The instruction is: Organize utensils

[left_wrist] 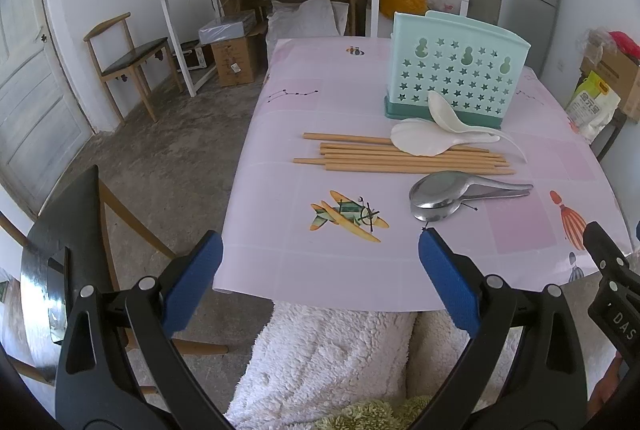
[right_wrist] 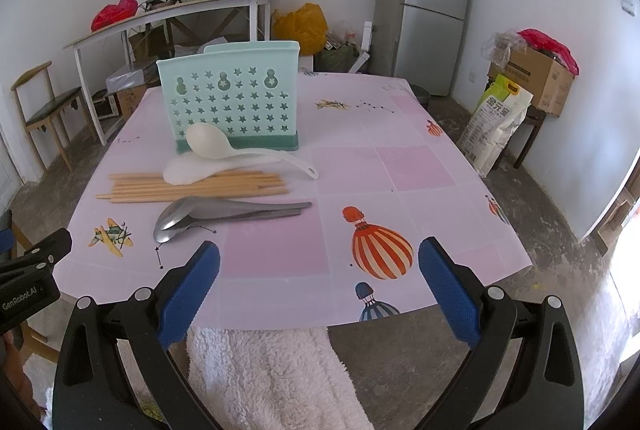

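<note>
Both sets of jaws wide apart, nothing between them. Left gripper (left_wrist: 320,270) poised over the near edge of the surface (left_wrist: 344,262), tilted downward; right gripper (right_wrist: 319,274) likewise, beside it, over the near right part.

Ahead, all utensils loose on the surface, none yet stowed. Nearest: two metal spoons (left_wrist: 440,196) stacked, bowls to the left, handles to the right. Just beyond: bundle of wooden chopsticks (left_wrist: 400,158) lying crosswise. On top of those and leaning at the holder's foot: two white plastic spoons (left_wrist: 424,138). Farthest: mint-green perforated utensil holder (left_wrist: 460,70), upright, apparently empty, though its inside is hidden.

Likely first step: picking up the metal spoons, closest to reach. Best taken by the handles, jaws square across the narrow part, one spoon at a time to avoid slipping. Worth lifting the white spoons clear before the chopsticks, lest the bundle scatter.
</note>
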`<state>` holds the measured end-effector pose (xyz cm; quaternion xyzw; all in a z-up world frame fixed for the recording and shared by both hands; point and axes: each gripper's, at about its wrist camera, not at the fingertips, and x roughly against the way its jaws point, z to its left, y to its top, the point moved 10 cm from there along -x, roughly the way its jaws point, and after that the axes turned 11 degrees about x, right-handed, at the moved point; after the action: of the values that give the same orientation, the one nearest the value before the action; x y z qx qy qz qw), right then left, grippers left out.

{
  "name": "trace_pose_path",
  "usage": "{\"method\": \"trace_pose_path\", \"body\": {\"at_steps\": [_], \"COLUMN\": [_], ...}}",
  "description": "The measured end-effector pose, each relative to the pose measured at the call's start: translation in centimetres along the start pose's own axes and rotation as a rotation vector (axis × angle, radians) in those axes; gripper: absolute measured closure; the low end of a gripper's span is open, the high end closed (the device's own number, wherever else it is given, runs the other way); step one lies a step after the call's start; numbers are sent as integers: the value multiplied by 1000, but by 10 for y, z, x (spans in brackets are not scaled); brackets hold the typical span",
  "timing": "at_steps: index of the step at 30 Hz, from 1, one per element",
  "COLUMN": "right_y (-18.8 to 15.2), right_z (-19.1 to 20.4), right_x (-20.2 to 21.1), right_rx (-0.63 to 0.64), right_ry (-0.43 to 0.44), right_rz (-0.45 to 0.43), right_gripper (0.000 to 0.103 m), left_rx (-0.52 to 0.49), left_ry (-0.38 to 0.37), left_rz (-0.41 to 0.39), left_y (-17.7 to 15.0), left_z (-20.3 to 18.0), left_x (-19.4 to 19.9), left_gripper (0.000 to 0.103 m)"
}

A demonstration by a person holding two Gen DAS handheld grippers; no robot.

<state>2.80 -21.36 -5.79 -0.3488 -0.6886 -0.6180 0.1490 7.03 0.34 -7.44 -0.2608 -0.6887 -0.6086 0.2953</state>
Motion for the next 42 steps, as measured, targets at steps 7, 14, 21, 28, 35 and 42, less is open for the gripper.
{"method": "trace_pose_path", "body": {"at_steps": [7,14,21,28,35,42], "right_y": [0,0,0,0,0,-3], "right_z": [0,1,1,1,1,-1], "right_x": [0,0,0,-1,-1,-3], "right_rx": [1,2,2,2,2,2], "right_ry": [-1,-1,-1,-1,-1,-2], "right_rz": [0,0,1,1,2,3], "right_gripper": [6,6,6,6,6,6], "left_rx": [0,1,1,1,1,3], "left_ry": [0,-1,-1,-1,-1,-2], "left_rz": [1,1,3,3,5,7], "left_y": [0,0,0,0,0,0], "left_z": [0,0,3,2,2,8], "left_x": [0,0,-1,-1,-1,-1], "left_gripper": [9,8,9,9,8,8]}}
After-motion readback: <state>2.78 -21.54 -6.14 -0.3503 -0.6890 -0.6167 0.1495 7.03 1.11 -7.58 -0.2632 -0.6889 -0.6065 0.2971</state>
